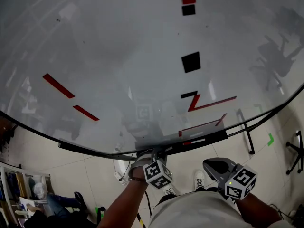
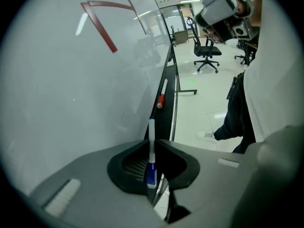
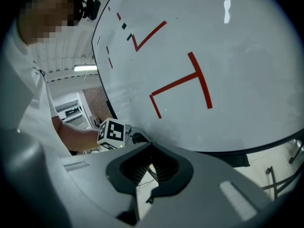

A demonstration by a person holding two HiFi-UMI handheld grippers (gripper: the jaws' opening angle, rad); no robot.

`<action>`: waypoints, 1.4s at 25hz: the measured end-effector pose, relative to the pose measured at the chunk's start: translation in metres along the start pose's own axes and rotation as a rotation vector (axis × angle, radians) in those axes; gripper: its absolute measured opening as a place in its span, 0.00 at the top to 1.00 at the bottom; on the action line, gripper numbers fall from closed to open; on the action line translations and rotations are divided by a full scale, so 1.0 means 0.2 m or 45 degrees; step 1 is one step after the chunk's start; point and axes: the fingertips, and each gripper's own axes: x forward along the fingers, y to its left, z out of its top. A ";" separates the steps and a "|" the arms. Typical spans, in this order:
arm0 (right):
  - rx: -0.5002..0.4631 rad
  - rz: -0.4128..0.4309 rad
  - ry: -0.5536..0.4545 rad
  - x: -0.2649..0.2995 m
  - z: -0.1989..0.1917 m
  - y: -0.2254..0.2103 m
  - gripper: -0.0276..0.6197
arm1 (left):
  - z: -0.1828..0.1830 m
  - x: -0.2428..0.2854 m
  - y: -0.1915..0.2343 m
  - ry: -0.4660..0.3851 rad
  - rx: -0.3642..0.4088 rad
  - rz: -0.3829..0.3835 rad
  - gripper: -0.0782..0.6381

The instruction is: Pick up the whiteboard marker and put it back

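A white whiteboard marker with a blue cap (image 2: pixel 151 151) stands upright between the jaws of my left gripper (image 2: pixel 152 144), which is shut on it. In the head view the left gripper (image 1: pixel 153 159) is right at the whiteboard's dark tray (image 1: pixel 213 137); the held marker is hidden there. A second marker with a red cap (image 2: pixel 161 97) lies on the tray (image 2: pixel 167 103) further along, and it shows as a red-and-white marker (image 1: pixel 194 141). My right gripper (image 1: pixel 219 168) hangs lower right, away from the board; its jaws (image 3: pixel 146 148) are closed with nothing between them.
The whiteboard (image 1: pixel 118 56) carries red lines (image 1: pixel 59 86) and black squares (image 1: pixel 191 61). Its stand legs (image 1: pixel 247 132) reach over the tiled floor at right. Office chairs (image 2: pixel 206 46) stand behind. Shelves with clutter (image 1: pixel 19 194) are at lower left.
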 end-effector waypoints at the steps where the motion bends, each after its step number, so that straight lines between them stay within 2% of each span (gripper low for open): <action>1: 0.014 0.004 -0.006 0.00 0.01 0.00 0.95 | 0.01 -0.02 0.00 -0.024 -0.037 -0.002 0.81; 7: 0.020 0.015 -0.019 0.03 0.07 -0.01 0.95 | 0.13 -0.19 0.04 -0.259 -0.330 -0.033 0.81; 10: 0.039 0.047 -0.037 0.07 0.08 0.02 0.95 | 0.16 -0.28 0.04 -0.387 -0.441 -0.050 0.81; 16: 0.043 0.089 -0.041 0.10 0.10 0.07 0.95 | 0.19 -0.38 -0.02 -0.509 -0.585 -0.088 0.81; 23: 0.054 0.094 -0.021 0.11 0.08 0.10 0.95 | 0.25 -0.52 0.00 -0.704 -0.880 -0.159 0.81; 29: 0.054 0.085 -0.041 0.11 0.09 0.11 0.95 | 0.27 -0.60 0.00 -0.834 -1.080 -0.254 0.81; 32: 0.055 0.087 -0.050 0.11 0.10 0.12 0.95 | 0.27 -0.64 -0.01 -0.903 -1.154 -0.302 0.81; 35: 0.053 0.091 -0.059 0.10 0.10 0.14 0.95 | 0.28 -0.68 -0.01 -0.942 -1.186 -0.301 0.81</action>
